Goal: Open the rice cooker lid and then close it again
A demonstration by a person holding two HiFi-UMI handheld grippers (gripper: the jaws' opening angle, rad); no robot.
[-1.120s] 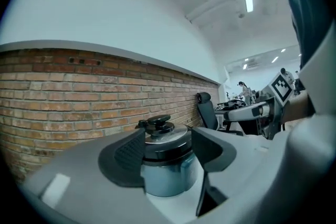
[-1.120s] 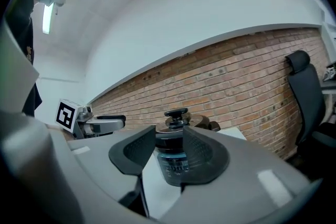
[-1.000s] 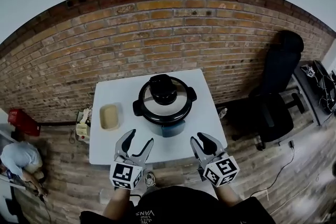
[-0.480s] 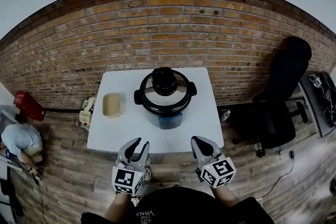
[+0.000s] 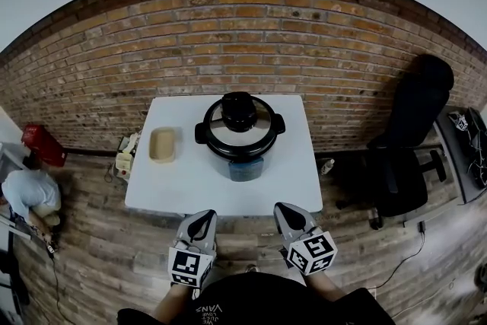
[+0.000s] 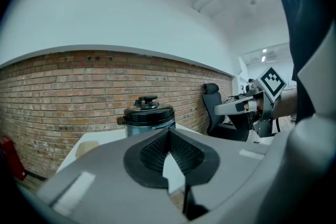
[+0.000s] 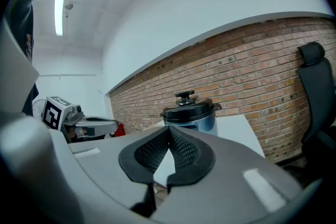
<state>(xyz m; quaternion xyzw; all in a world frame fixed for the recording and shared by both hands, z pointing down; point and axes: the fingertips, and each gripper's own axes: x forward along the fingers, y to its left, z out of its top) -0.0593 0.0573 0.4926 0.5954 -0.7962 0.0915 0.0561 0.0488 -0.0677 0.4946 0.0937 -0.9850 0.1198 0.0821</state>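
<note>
Rice cooker stands well ahead of left gripper, just closed, and right gripper; both clamped empty.

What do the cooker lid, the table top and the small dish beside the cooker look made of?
Cooker lid: brushed metal, silvery sheen, with black plastic-looking knob. Table top: matte white, probably laminate. Dish: beige, likely plastic; unclear.

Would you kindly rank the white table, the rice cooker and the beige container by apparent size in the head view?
1. white table
2. rice cooker
3. beige container
All share the tabletop, so distance hardly skews this.
</note>
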